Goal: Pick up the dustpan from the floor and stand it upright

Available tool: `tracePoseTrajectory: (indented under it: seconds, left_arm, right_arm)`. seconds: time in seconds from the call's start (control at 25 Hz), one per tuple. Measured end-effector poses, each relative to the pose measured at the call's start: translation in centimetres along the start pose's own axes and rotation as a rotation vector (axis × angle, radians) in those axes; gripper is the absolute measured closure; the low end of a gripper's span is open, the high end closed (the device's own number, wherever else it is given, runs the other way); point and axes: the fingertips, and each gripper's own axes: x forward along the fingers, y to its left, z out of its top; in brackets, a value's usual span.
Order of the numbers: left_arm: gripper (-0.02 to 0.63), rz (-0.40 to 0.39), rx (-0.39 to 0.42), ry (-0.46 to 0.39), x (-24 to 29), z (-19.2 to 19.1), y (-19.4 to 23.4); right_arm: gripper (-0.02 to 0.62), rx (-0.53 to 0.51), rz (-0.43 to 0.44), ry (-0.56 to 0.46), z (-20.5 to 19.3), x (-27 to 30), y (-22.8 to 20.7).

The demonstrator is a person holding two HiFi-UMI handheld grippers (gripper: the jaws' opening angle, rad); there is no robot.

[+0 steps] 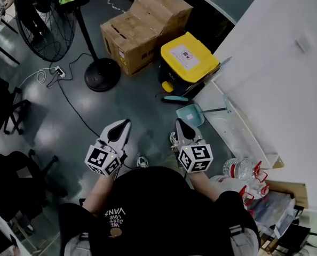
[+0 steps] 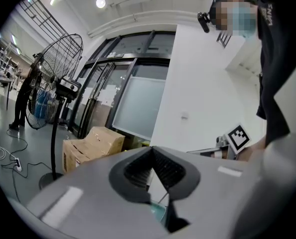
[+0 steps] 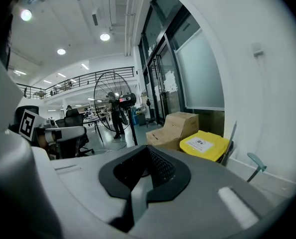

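Right gripper (image 1: 181, 124) angled down, apparently empty

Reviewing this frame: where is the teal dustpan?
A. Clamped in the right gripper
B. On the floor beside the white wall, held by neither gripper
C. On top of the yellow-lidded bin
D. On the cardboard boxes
B: the head view shows the teal dustpan on the floor by the white wall, just ahead of the right gripper. That gripper and the left gripper are both shut on nothing.

Grey floor (image 1: 140, 108) under dustpan (image 1: 190, 114), boxes (image 1: 142, 28), fan (image 1: 102, 73)
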Motion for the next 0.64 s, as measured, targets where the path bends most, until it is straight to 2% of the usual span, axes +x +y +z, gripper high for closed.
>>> tracePoseTrajectory:
  seconds: [0.64]
  left_arm:
    - [0.554,-0.004,0.0,0.001,0.4,-0.3,0.0]
  right_arm:
    - [0.595,0.019,-0.033,-0.007,-0.1,0.4,-1.2]
